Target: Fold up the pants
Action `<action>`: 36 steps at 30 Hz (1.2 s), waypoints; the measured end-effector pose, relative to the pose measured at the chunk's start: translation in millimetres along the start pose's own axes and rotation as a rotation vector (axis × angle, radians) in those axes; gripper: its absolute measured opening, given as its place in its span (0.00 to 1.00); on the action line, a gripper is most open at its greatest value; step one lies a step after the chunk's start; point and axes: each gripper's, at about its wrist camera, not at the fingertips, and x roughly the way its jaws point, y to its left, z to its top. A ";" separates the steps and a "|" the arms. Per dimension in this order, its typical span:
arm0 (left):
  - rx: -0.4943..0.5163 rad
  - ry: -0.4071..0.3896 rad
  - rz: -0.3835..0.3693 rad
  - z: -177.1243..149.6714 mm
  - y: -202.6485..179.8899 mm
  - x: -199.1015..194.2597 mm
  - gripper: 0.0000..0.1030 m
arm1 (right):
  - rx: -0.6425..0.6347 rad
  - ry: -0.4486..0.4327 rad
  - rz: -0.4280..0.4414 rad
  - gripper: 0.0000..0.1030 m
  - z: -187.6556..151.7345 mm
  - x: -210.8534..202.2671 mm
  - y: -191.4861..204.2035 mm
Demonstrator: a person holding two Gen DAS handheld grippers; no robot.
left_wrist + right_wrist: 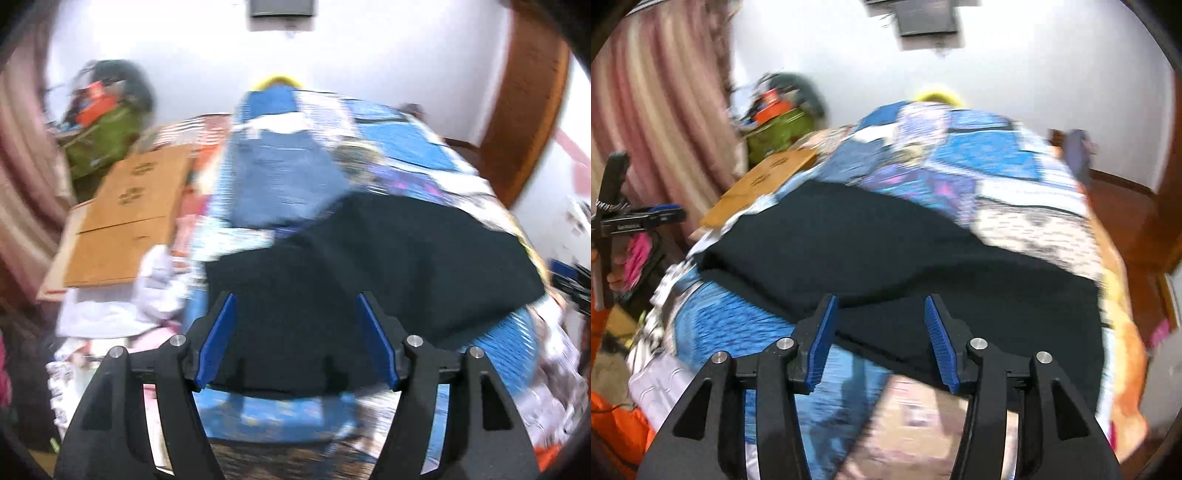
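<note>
So the black pants point(369, 251) lie flat on the bed point(406, 144), at 12 o'clock from both. Left hand-held gripper point(297, 332) and right hand-held gripper point(881, 332) are both spread, gripping nothing.

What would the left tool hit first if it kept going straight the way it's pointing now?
Most likely the black pants spread on the patterned bedspread. The open left tool aims down at that dark cloth, though blur leaves the depth unclear.
</note>
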 end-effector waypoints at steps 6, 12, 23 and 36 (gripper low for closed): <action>-0.105 0.124 0.062 -3.1 62.8 42.0 0.65 | 0.147 -0.010 -0.187 0.48 -12.5 -14.4 -59.9; -0.209 0.266 -0.014 -51.2 73.3 78.3 0.65 | 0.260 0.054 -0.302 0.48 -39.5 -12.4 -104.5; -0.193 0.285 0.076 -71.2 47.7 101.0 0.55 | 0.399 0.130 -0.317 0.48 -83.9 5.9 -145.4; -0.028 0.206 0.248 -67.6 23.7 95.2 0.22 | 0.207 0.119 -0.420 0.07 -78.6 11.2 -127.5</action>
